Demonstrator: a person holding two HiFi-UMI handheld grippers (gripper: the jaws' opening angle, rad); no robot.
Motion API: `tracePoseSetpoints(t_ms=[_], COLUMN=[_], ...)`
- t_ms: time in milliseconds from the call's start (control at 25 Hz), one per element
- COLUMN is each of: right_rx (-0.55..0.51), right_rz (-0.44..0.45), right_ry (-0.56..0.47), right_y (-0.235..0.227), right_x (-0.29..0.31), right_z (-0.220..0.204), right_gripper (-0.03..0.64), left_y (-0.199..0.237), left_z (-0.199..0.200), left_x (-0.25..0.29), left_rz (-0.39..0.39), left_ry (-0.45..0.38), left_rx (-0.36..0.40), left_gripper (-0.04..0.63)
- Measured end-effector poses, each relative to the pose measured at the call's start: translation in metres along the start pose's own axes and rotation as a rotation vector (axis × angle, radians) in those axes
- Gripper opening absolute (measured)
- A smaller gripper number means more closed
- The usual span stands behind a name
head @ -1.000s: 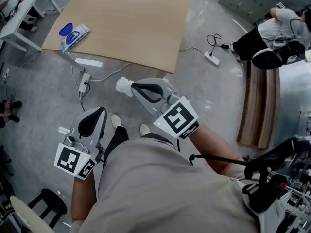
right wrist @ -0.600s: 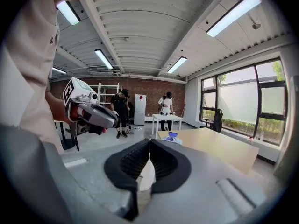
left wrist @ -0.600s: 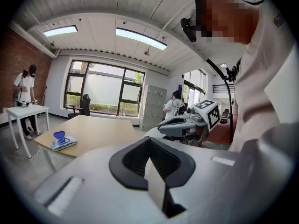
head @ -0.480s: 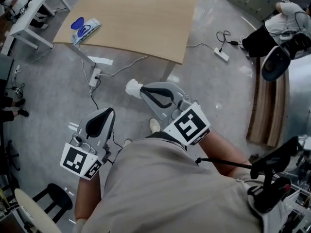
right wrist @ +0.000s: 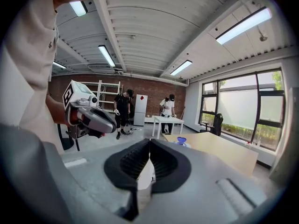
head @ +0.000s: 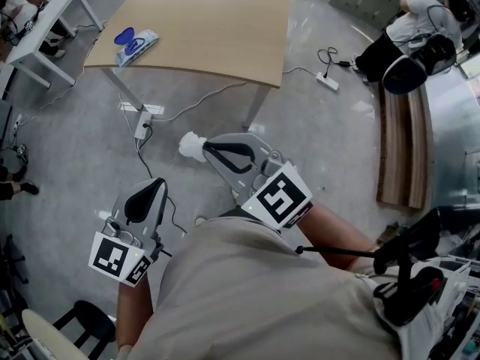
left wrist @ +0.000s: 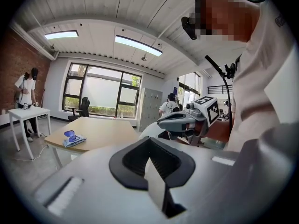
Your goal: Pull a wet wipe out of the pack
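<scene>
Though off pack (head: pixel 136 46), wipe (head: pixel 190 145) in right tool (head: pixel 204 148).

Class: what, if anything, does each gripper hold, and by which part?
The right gripper pinches a crumpled white wet wipe by one end, at its jaw tips; the left gripper holds nothing.

The wipe pack (head: pixel 136 45) lies on the table (head: pixel 217 21) near its left edge, upper left of the frame. Below the table, at centre, the right gripper (head: pixel 204 148) holds a wet wipe (head: pixel 190 146). The left gripper (head: pixel 159 183) is at lower left.
</scene>
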State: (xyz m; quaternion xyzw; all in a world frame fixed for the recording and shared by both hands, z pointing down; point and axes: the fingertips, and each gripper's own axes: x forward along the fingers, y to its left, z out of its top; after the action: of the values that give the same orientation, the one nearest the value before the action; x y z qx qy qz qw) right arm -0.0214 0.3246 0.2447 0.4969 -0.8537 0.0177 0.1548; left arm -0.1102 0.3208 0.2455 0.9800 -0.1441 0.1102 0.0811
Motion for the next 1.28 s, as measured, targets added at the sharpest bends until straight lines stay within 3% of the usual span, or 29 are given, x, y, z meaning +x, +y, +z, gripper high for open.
tracePoseSetpoints(t_ms=[360, 720, 1280], right_rx=[-0.004, 0.016, -0.019], right_rz=[-0.04, -0.061, -0.042], right_ry=[0.008, 0.028, 0.027], right_y=[0.092, 0.157, 0.182], right_x=[-0.001, 0.013, 0.034], right_z=[0.016, 0.024, 0.039], right_gripper=[0.008, 0.008, 0.008], left_y=[-0.018, -0.009, 0.012], left_z=[-0.028, -0.049, -0.054], left_x=[-0.083, -0.135, -0.156], left_rz=[-0.08, -0.121, -0.13], left_ry=[0.012, 0.005, -0.008], left_rx=[0.025, 0.019, 0.018], left_gripper=[0.0, 0.0, 0.0])
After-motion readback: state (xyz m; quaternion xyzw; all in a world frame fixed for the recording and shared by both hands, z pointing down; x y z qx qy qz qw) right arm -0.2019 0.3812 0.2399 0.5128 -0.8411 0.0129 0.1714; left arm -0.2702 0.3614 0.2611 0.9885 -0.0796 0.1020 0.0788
